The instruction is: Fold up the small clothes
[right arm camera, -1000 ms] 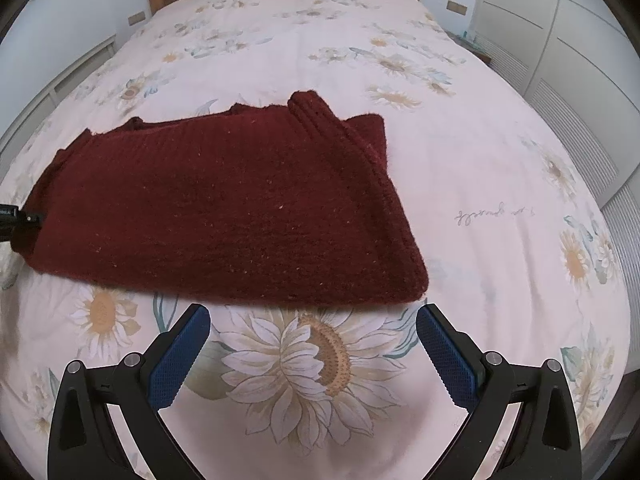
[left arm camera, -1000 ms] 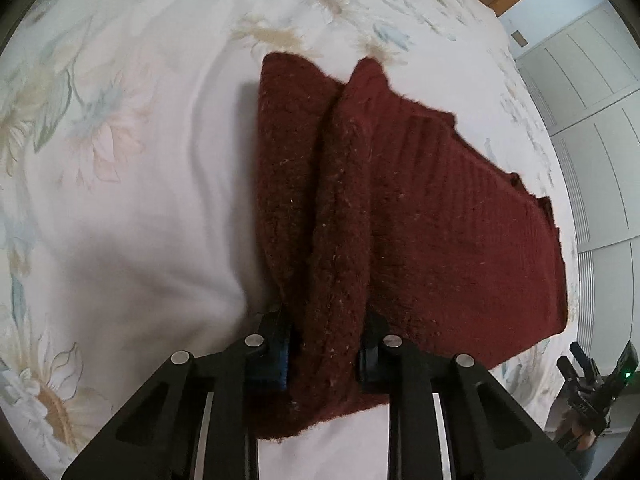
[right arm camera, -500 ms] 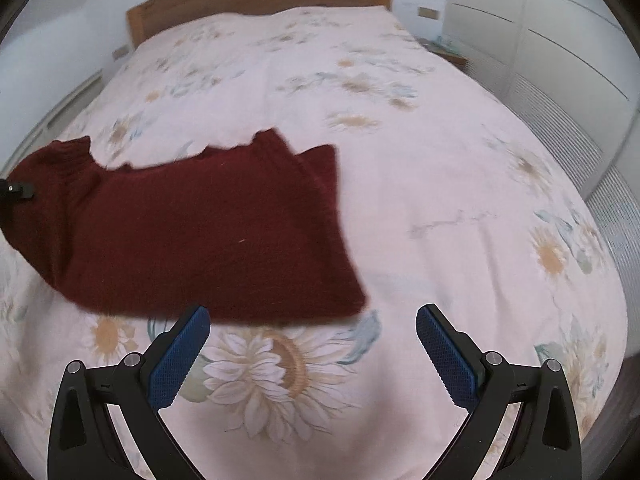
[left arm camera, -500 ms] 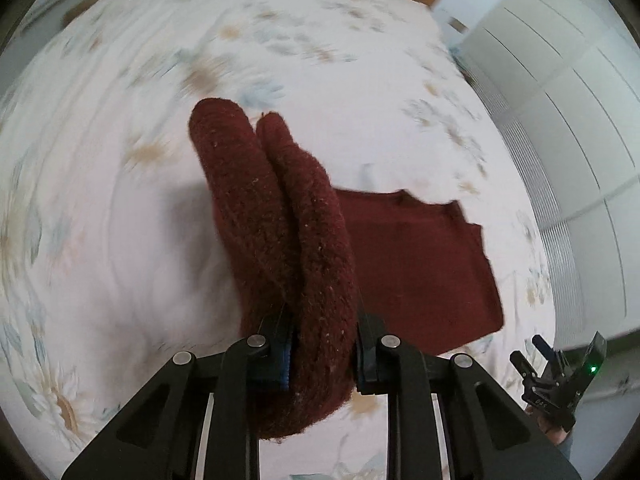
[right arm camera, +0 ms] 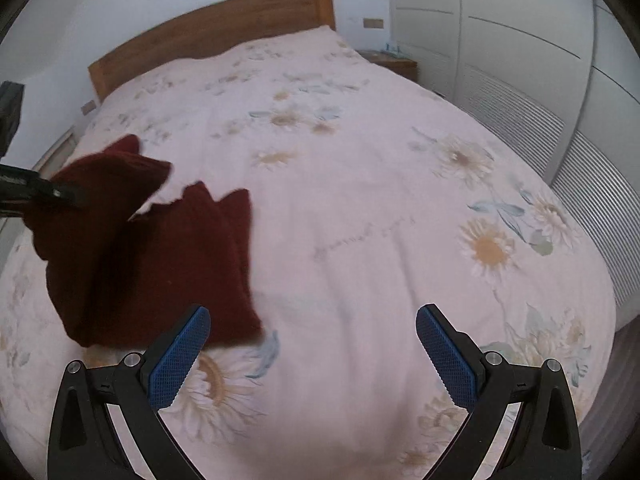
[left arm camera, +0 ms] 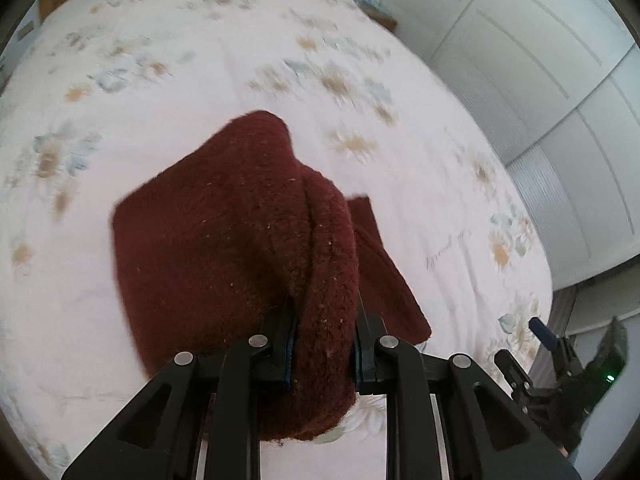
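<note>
A dark red knitted sweater [left arm camera: 224, 248] lies partly on the floral bed cover. My left gripper [left arm camera: 323, 344] is shut on a thick fold of its edge and holds that end lifted above the rest. In the right wrist view the sweater [right arm camera: 168, 264] shows at the left, its raised end held by the left gripper [right arm camera: 60, 194], its lower part on the bed. My right gripper [right arm camera: 312, 344] is open and empty above the bed, to the right of the sweater. It also shows in the left wrist view [left arm camera: 576, 356] at the lower right.
The bed cover [right arm camera: 380, 200] is pale pink with flower prints. A wooden headboard [right arm camera: 208, 28] stands at the far end. White wardrobe doors [right arm camera: 520, 60] run along the right side, with a small bedside table [right arm camera: 392, 62] by them.
My left gripper has lifted the sweater's gripped end and carried it over toward the right, folding the sweater onto itself. My right gripper has drawn back and tilted up, still open.
</note>
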Motion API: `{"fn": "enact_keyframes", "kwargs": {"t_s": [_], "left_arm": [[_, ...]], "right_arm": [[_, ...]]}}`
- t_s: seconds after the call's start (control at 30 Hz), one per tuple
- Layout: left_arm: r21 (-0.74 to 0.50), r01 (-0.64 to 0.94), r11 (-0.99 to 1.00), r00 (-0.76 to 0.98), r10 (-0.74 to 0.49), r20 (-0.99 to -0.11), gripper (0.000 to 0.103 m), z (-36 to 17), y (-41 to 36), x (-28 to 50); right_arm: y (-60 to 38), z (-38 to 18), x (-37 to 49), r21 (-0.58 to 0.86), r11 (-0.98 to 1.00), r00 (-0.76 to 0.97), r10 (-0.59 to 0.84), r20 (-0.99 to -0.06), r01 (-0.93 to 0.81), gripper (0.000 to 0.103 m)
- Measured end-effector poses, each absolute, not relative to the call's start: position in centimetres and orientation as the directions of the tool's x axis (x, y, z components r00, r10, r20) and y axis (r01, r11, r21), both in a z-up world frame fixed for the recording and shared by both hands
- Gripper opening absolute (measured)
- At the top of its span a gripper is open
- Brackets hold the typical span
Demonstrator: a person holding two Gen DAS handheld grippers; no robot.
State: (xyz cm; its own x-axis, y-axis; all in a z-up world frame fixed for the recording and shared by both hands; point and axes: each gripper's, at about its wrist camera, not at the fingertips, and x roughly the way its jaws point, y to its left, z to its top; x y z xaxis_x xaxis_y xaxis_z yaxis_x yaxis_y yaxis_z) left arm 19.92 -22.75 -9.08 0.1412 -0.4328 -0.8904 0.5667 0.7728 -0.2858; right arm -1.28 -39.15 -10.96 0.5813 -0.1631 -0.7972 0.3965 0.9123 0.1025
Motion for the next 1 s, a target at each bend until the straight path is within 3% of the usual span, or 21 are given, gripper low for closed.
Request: {"fn": "enact_keyframes", "kwargs": {"t_s": [0.23, 0.5, 0.6, 0.7, 0.77, 0.93, 1.0], "left_arm": [[-0.207, 0.506, 0.837, 0.150, -0.322, -0.935, 0.018, -15.2, -25.7, 18.5], [-0.140, 0.509, 0.849, 0.171, -0.260, -0.950, 0.023, -15.7, -26.0, 18.4], [-0.139, 0.501, 0.854, 0.174, -0.257, -0.950, 0.029, -15.1, -25.8, 18.3], [-0.108, 0.497, 0.861, 0.201, -0.236, -0.951, 0.050, -14.3, -25.8, 18.2], [-0.079, 0.494, 0.866, 0.229, -0.216, -0.949, 0.073, -13.4, -25.6, 18.0], [-0.102, 0.512, 0.853, 0.231, -0.251, -0.940, 0.098, -11.0, -25.0, 17.6], [-0.136, 0.516, 0.846, 0.227, -0.288, -0.930, 0.101, -9.8, -24.3, 17.7]], "right_arm": [[-40.4, -13.9, -1.8, 0.082, 0.915, 0.509, -0.144, -0.849, 0.396, 0.103], [-41.2, -14.9, -3.3, 0.110, 0.891, 0.491, -0.137, -0.860, 0.441, 0.103], [-41.2, -14.7, -3.3, 0.104, 0.893, 0.490, -0.140, -0.860, 0.438, 0.103], [-41.3, -14.1, -3.6, 0.103, 0.893, 0.499, -0.146, -0.854, 0.438, 0.103], [-41.4, -13.9, -3.7, 0.111, 0.890, 0.506, -0.145, -0.851, 0.442, 0.103], [-41.3, -13.2, -3.9, 0.122, 0.885, 0.514, -0.144, -0.846, 0.449, 0.103], [-41.1, -12.9, -3.8, 0.115, 0.890, 0.516, -0.147, -0.844, 0.441, 0.103]]}}
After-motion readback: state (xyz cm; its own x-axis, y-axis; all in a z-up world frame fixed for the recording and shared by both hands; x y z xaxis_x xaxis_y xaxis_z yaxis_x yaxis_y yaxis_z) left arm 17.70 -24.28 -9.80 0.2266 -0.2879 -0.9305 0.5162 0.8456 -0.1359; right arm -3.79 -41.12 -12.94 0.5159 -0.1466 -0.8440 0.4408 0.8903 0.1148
